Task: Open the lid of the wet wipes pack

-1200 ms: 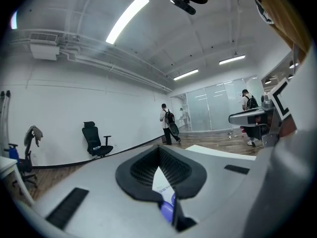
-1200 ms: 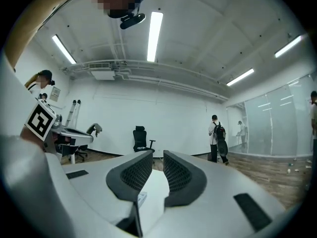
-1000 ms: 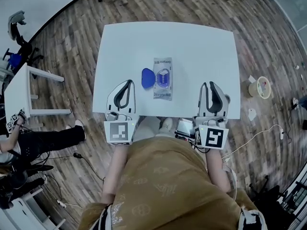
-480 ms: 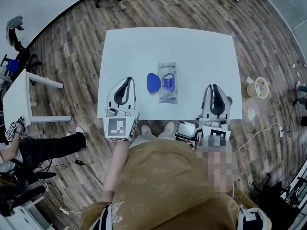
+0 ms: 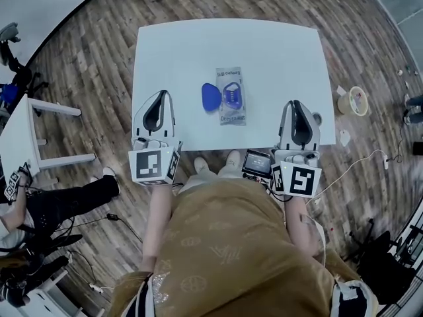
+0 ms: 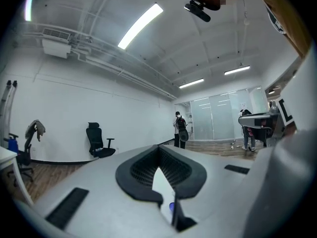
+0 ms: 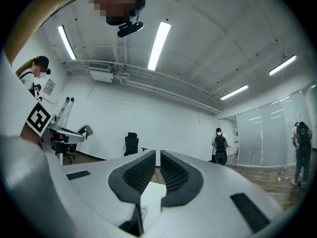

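Note:
The wet wipes pack (image 5: 230, 96) lies flat in the middle of the white table (image 5: 185, 51). Its blue lid (image 5: 209, 97) is swung open to the left, and the blue opening on top is bare. My left gripper (image 5: 160, 95) rests on the table's front left part, left of the pack and apart from it, jaws shut on nothing. My right gripper (image 5: 297, 104) sits at the front right, also shut and empty. In the left gripper view (image 6: 159, 147) a bit of blue lid (image 6: 171, 207) shows between the jaws. The right gripper view (image 7: 157, 153) shows a printed corner of the pack (image 7: 144, 211).
A small white side table (image 5: 26, 137) stands to the left, with a seated person (image 5: 59, 200) near it. A round tub (image 5: 357, 101) and cables lie on the wood floor at right. A black office chair (image 6: 96, 140) and a standing person (image 6: 180, 128) are far off.
Both grippers stay near the table's front edge, the left one slightly further left. The head camera has shifted. The pack and its open lid have not moved.

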`<state>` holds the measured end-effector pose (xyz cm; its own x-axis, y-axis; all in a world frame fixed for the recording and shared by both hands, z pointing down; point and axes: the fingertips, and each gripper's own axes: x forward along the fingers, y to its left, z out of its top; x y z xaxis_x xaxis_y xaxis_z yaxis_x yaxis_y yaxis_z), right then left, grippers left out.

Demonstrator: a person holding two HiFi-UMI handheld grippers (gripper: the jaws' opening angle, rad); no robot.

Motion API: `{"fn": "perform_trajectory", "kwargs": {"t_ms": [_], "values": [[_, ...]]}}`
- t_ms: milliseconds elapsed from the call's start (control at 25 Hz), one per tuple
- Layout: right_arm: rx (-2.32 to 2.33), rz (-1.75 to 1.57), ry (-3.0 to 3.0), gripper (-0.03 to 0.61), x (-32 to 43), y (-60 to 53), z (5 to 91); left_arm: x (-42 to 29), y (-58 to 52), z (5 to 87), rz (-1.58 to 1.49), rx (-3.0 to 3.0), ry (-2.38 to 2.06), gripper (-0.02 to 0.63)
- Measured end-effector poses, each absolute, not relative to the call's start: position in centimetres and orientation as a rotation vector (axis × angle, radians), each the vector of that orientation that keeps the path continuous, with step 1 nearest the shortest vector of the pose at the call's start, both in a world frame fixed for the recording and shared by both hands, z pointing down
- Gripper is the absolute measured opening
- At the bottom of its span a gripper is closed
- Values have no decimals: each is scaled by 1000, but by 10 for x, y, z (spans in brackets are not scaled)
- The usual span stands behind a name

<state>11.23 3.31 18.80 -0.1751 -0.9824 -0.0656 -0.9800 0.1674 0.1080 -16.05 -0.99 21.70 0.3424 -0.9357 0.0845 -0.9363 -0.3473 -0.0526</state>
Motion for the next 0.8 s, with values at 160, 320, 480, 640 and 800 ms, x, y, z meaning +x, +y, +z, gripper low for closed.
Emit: {"fn": "perform_trajectory", "kwargs": {"t_ms": [160, 320, 480, 640, 800], "values": [[2001, -153, -2380, 11, 111, 31, 192, -160, -8, 221, 161, 2570, -1770, 6], [1982, -132, -2376, 9, 110, 28, 196, -156, -7, 224, 168, 2575, -1750, 6], [1971, -123, -2384, 9, 107, 26, 200, -154, -7, 226, 178, 2579, -1742, 6], [1966, -128, -2385, 9, 106, 26, 200, -153, -6, 226, 180, 2581, -1738, 6], [1961, -130, -2385, 9, 106, 28, 202, -152, -4, 226, 171, 2581, -1736, 6]]}}
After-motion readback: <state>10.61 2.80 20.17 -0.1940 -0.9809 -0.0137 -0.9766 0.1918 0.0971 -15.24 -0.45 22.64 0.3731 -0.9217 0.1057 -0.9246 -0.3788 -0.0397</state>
